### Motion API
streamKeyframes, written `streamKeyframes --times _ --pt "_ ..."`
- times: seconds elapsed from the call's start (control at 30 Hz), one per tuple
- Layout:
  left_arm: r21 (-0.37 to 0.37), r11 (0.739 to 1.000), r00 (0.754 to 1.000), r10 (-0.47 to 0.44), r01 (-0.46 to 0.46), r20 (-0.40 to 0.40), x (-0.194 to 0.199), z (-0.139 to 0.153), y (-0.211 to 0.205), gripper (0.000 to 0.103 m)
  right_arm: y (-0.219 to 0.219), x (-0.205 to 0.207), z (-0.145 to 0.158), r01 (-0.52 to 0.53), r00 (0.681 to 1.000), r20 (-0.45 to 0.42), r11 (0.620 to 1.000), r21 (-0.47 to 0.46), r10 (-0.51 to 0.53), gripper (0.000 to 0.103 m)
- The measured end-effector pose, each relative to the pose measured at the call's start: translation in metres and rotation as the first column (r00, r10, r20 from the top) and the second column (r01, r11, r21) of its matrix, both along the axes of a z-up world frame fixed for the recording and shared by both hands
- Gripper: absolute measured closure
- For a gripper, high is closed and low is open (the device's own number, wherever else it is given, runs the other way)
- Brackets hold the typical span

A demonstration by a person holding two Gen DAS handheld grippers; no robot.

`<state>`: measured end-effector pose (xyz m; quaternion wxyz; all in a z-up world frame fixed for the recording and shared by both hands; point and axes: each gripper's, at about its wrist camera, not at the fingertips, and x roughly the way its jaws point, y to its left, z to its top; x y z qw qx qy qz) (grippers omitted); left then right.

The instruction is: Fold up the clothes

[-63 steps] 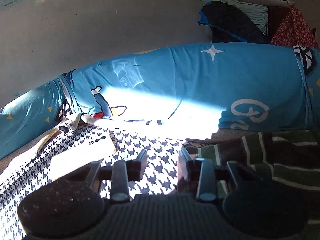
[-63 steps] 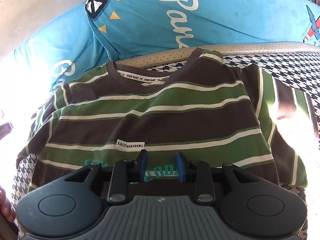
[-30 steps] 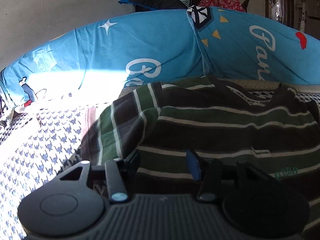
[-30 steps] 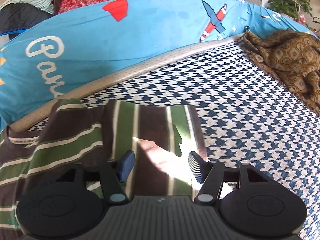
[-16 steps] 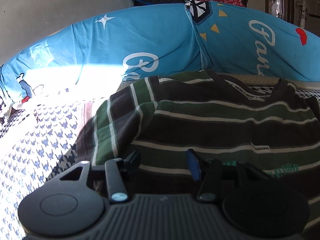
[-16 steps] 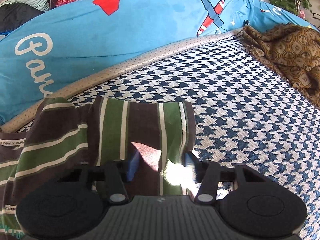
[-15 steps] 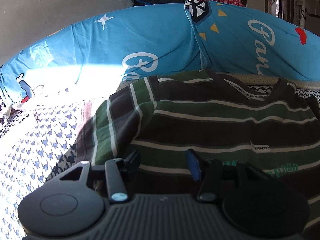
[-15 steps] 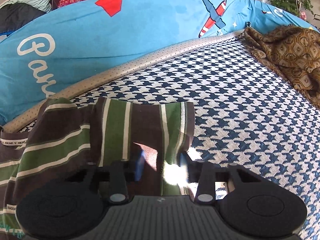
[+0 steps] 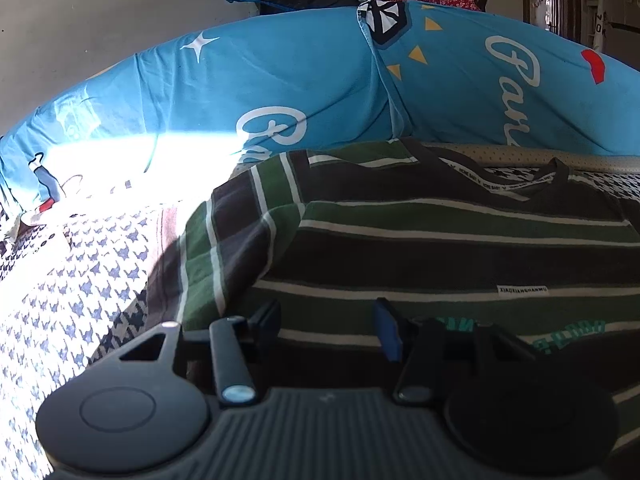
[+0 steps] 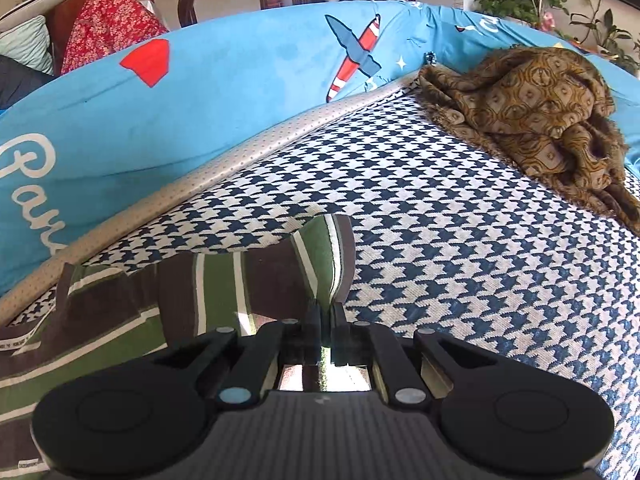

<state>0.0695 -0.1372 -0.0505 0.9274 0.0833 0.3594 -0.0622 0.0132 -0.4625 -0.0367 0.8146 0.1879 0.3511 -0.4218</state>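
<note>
Since the shirt is held at one point only, the risks come first, largest thing to smallest:

Sofa seat: the houndstooth seat cover (image 10: 460, 216) carries everything; its weave could drag on cloth pulled across it and bunch the fold.

Blue cushions: the printed back cushions (image 9: 280, 80) run along 12 o'clock in both views, just behind the collar; a sleeve swung too far could land against them.

Striped T-shirt: the green-and-brown striped T-shirt (image 9: 440, 248) lies face up on the seat, collar toward 12 o'clock, filling the left view from centre to 3 o'clock. Pulling one sleeve alone could skew the whole body.

Brown patterned cloth: a crumpled brown garment (image 10: 540, 108) sits at 2 o'clock in the right view, well apart from the shirt, so it is no hazard, I judge.

Right sleeve: the right sleeve (image 10: 280, 276) rises in a peak from the seat toward the tool; a thin pinch near the cuff could slip out mid-fold.

Right gripper: the right gripper (image 10: 325, 320) is clamped on that sleeve's edge.

Left gripper: the left gripper (image 9: 326, 318) stands spread wide over the shirt's lower chest, holding nothing, so nothing pins the body.

Change: half a second ago the right fingers straddled the flat sleeve with a gap; now they have closed and the cloth lifts. The left view matches.
</note>
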Motion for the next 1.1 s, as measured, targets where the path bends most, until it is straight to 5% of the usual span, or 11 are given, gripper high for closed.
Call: streamKeyframes --times 0.17,0.37,0.73,1.1 --pt "0.005 1.000 1.000 -0.005 0.005 -0.008 0.000 -0.002 0.000 0.052 -0.002 0.001 -0.003 0.002 1.000 -0.024 1.000 0.011 -0.001 0.098" --pt "0.007 1.000 1.000 -0.010 0.010 -0.003 -0.001 -0.001 -0.001 0.050 0.027 0.006 0.015 -0.078 0.997 -0.025 0.986 -0.149 0.075 0.089" --pt "-0.010 1.000 1.000 -0.020 0.020 -0.006 -0.007 0.004 -0.005 0.033 0.078 0.019 0.011 -0.252 0.967 -0.042 0.966 -0.065 0.249 0.066" --pt "-0.065 0.998 0.998 -0.031 0.027 -0.058 -0.022 0.012 0.005 0.029 0.104 0.018 0.007 -0.324 0.945 -0.040 0.946 0.011 0.324 0.059"
